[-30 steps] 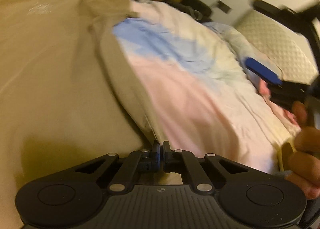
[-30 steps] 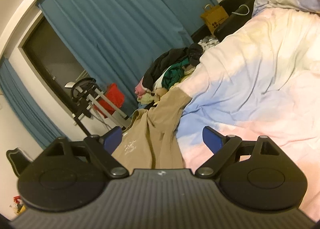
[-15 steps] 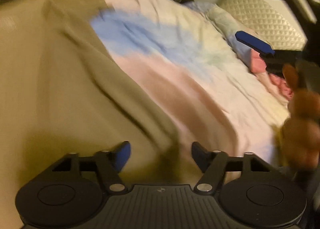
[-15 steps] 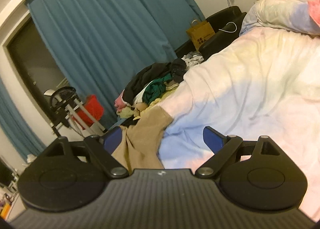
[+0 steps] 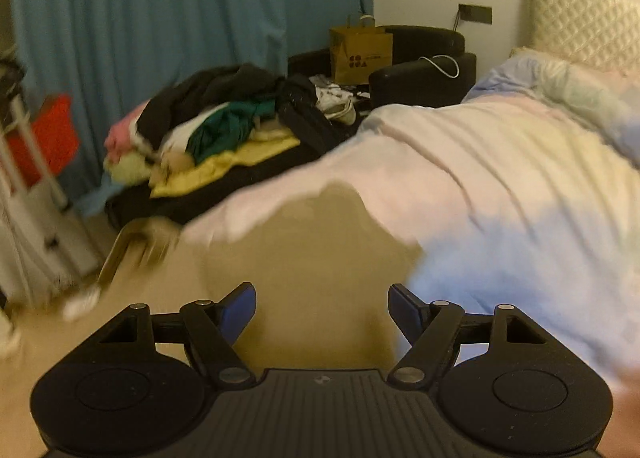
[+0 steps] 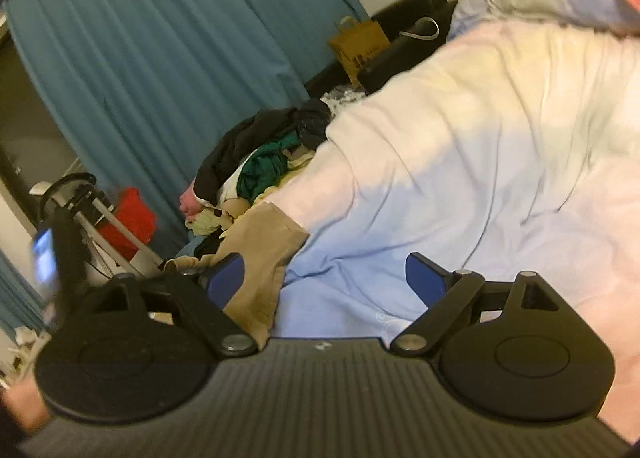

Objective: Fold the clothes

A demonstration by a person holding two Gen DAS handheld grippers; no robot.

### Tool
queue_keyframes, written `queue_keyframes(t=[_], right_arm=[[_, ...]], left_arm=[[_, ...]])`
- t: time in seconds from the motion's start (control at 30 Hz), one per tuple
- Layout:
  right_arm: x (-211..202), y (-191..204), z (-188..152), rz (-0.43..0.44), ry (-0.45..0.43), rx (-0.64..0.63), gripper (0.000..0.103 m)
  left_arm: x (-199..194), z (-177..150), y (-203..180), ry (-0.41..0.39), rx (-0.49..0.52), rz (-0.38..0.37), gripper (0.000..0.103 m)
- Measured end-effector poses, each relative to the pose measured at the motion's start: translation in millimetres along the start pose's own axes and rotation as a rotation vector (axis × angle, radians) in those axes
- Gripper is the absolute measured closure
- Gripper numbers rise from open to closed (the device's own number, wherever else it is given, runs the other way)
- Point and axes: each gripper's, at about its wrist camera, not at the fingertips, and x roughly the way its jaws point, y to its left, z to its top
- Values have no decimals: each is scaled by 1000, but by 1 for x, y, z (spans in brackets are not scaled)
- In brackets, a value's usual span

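Left wrist view, blurred by motion. Left gripper (image 5: 322, 304) with jaws spread wide, having just been opening; nothing between the blue pads (image 5: 239, 308). Below and ahead, tan garment (image 5: 316, 250) lying flat at the near edge of the bed, on the pastel duvet (image 5: 500, 178). At the far edge of the bed, heap of mixed clothes (image 5: 224, 126): black, green, yellow, pink. Beyond it, teal curtain (image 5: 180, 6), brown paper bag (image 5: 360, 52) against a dark sofa (image 5: 424, 70).

Right wrist view. Right gripper (image 6: 324, 276) with jaws wide apart, gripping nothing. Tan garment (image 6: 260, 258) seen at the left edge of the duvet (image 6: 480, 138), one fold running under the left pad (image 6: 224, 278); contact not discernible. Clothes heap (image 6: 260, 162) further back along the same edge. Red object (image 6: 128, 218) beside a metal stand, low by the curtain (image 6: 160, 38).
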Motion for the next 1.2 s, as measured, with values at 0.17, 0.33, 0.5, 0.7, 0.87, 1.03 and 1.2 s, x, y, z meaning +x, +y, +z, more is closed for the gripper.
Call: queue_keyframes(t=[0.17, 0.33, 0.5, 0.7, 0.87, 1.03, 1.2], right_arm=[[29, -2, -15, -9, 9, -38, 14], [47, -13, -20, -34, 37, -1, 14], [43, -11, -23, -31, 9, -9, 14], [35, -10, -20, -36, -16, -23, 14], [31, -9, -18, -29, -44, -46, 14], [33, -7, -18, 25, -26, -39, 14], [27, -6, -17, 121, -17, -1, 23]], left_arm=[[90, 32, -21, -18, 108, 92, 52], [124, 48, -19, -31, 58, 27, 101], [92, 79, -21, -172, 2, -78, 102], [122, 83, -56, -143, 3, -52, 98], [110, 65, -52, -59, -80, -74, 56], [15, 28, -20, -95, -150, -74, 33], [-120, -50, 10, -117, -211, 2, 24]])
